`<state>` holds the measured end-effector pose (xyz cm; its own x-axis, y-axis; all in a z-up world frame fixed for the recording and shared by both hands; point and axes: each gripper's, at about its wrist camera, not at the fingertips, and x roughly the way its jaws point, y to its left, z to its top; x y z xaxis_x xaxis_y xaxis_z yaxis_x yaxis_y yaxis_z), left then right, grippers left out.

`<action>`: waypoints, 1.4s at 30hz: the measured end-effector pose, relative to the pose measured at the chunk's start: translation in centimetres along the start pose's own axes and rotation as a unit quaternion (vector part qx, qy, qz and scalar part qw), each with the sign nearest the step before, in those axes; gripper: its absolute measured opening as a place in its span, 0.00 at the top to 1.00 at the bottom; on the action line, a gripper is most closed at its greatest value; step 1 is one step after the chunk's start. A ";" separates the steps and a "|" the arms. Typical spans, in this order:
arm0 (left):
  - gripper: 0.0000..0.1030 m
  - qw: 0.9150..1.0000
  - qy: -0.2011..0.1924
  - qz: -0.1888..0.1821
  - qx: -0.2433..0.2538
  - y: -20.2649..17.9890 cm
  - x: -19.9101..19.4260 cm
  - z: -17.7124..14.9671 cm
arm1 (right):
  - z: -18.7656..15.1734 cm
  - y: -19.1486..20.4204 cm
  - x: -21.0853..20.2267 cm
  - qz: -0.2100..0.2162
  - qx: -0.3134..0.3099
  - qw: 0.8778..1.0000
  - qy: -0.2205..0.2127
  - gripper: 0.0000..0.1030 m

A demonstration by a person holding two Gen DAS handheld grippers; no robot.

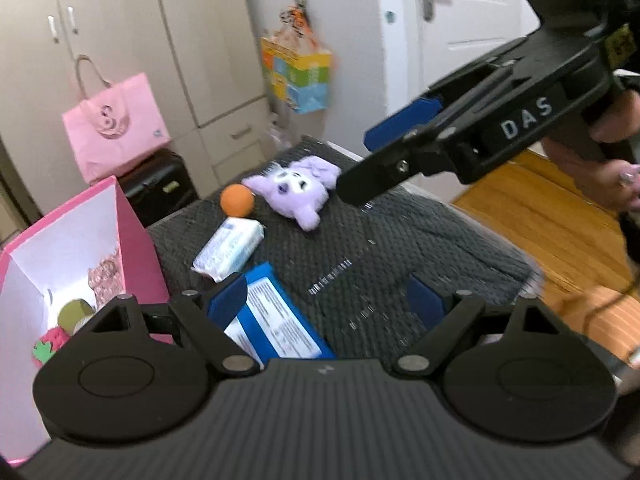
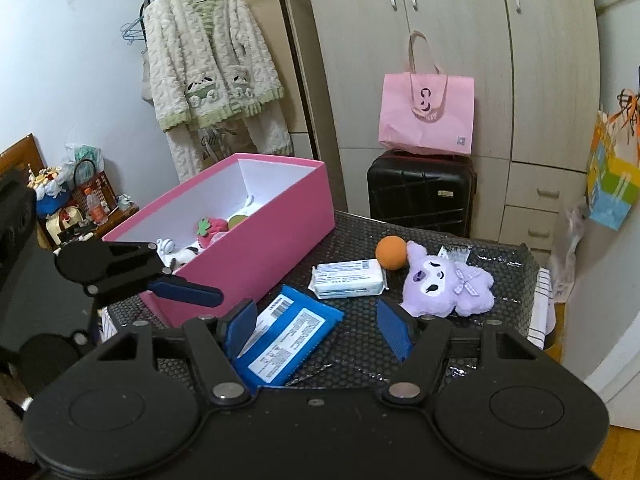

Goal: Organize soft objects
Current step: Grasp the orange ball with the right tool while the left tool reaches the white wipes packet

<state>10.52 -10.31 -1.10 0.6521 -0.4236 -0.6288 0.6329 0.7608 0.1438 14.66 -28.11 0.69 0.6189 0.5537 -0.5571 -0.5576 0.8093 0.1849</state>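
Observation:
A pink box stands on the dark textured table and holds a strawberry plush and other soft items. On the table lie a blue tissue pack, a white tissue pack, an orange ball and a purple plush. My left gripper is open and empty over the blue pack, beside the box. My right gripper is open and empty above the table's near part. The ball, white pack and plush lie further back.
A black suitcase with a pink bag on it stands behind the table by the wardrobe. A colourful bag hangs on the wall. A robe hangs at the left. Wooden floor lies beyond the table's right edge.

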 end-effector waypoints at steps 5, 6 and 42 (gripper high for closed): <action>0.16 0.997 -0.016 0.075 -0.007 0.2 3.3 0.5 | 0.5 -2.2 2.0 0.011 0.010 1.000 0.003 0.30; 0.16 0.996 -0.015 0.081 -0.016 0.5 4.1 0.7 | 0.6 -2.6 2.5 0.012 0.011 1.000 0.004 0.30; 0.36 0.973 0.060 0.175 -0.137 6.7 16.1 1.4 | 5.5 -9.7 20.3 0.033 -0.052 0.993 0.105 0.54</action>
<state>25.82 -12.72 -9.19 0.7441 -0.0663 -0.6648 0.2344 0.9577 0.1668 35.62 -23.63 -7.97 0.4568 0.5430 -0.7046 -0.6536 0.7422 0.1481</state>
